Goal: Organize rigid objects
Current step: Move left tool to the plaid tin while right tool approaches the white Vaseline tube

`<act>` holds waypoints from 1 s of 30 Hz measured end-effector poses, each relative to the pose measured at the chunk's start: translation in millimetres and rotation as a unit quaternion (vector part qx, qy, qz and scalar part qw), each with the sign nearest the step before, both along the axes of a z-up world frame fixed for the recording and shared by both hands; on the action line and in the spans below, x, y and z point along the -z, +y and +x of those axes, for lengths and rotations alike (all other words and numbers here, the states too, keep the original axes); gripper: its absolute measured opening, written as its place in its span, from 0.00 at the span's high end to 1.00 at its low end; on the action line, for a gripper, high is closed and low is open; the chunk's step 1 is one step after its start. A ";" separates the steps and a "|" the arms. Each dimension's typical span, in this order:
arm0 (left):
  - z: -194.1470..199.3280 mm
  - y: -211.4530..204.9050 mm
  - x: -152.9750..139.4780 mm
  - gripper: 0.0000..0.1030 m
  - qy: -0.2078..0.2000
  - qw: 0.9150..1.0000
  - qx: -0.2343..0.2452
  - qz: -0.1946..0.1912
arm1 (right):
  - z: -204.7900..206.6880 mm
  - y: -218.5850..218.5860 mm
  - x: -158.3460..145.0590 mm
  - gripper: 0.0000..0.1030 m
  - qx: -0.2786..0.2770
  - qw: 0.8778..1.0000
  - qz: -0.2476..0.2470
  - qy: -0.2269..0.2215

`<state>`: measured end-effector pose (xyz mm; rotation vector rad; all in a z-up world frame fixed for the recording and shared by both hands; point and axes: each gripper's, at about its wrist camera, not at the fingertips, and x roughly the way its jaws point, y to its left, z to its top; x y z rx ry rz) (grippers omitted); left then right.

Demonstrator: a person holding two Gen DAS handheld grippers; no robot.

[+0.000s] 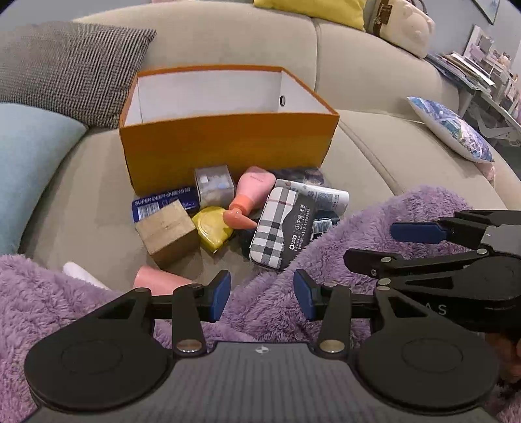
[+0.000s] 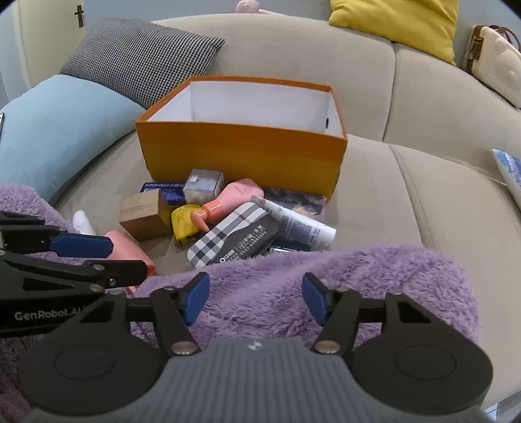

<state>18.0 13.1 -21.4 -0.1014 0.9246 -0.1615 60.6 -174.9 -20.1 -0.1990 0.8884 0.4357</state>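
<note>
An open orange box [image 1: 228,143] [image 2: 241,153] with a white inside stands on the beige sofa. In front of it lies a pile: a wooden block [image 1: 167,232] [image 2: 145,214], a yellow tape measure [image 1: 211,231] [image 2: 184,221], a pink pump bottle [image 1: 250,195] [image 2: 228,201], a plaid case [image 1: 280,224] [image 2: 234,237], a clear cube [image 1: 215,185] [image 2: 203,185], a blue box [image 1: 162,201], a white tube [image 1: 322,195] [image 2: 302,227] and a pink tube [image 1: 159,279] [image 2: 128,249]. My left gripper [image 1: 262,294] and right gripper [image 2: 255,297] are open and empty, held over a purple fluffy blanket [image 2: 358,286] short of the pile.
A light blue cushion [image 2: 58,130], a houndstooth cushion [image 2: 140,55] and a yellow cushion [image 2: 397,22] lie around the box. A patterned pillow [image 1: 452,130] sits at the right. The purple blanket [image 1: 49,309] covers the sofa's near edge.
</note>
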 end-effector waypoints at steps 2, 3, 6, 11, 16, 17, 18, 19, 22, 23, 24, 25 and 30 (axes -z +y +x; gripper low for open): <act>6.1 2.3 2.6 0.48 0.005 1.000 0.002 -0.011 | 6.3 1.4 3.1 0.45 -0.002 1.000 0.005 0.007; 9.4 3.2 4.1 0.48 0.008 1.000 0.004 -0.017 | 10.2 2.2 5.0 0.47 -0.003 1.000 0.009 0.012; 22.5 6.6 7.7 0.48 0.015 0.999 0.008 -0.042 | 23.1 5.4 11.0 0.58 -0.003 1.000 0.013 0.024; 50.5 5.8 13.9 0.48 0.021 0.998 0.013 -0.064 | 50.5 5.9 20.2 0.66 0.013 0.999 0.004 0.035; 84.5 -0.1 27.2 0.48 0.043 0.995 0.022 -0.083 | 79.4 0.9 31.5 0.70 0.025 0.998 -0.003 0.064; 90.6 -1.4 31.7 0.48 0.051 0.995 0.023 -0.082 | 82.7 -0.5 34.0 0.71 0.026 0.997 0.000 0.071; 94.6 -2.3 35.5 0.48 0.058 0.995 0.023 -0.082 | 86.1 -1.9 37.1 0.73 0.028 0.997 0.001 0.078; 98.4 -2.2 39.6 0.48 0.067 0.994 0.023 -0.084 | 89.8 -3.7 39.8 0.74 0.029 0.996 0.001 0.082; 106.0 -2.0 49.4 0.47 0.086 0.992 0.024 -0.094 | 99.6 -9.8 44.3 0.81 0.039 0.995 0.001 0.092; 108.5 -2.2 52.5 0.46 0.091 0.991 0.023 -0.094 | 102.3 -11.3 45.7 0.81 0.040 0.994 0.004 0.098; 110.9 -2.6 55.9 0.44 0.096 0.991 0.020 -0.093 | 105.3 -11.8 47.9 0.81 0.040 0.994 0.006 0.105; 113.0 -1.7 58.0 0.41 0.101 0.990 0.017 -0.092 | 108.0 -10.3 50.6 0.81 0.038 0.993 0.006 0.109; 121.3 4.6 71.3 0.36 0.122 0.987 0.003 -0.105 | 116.2 -3.9 59.7 0.81 0.027 0.993 0.003 0.119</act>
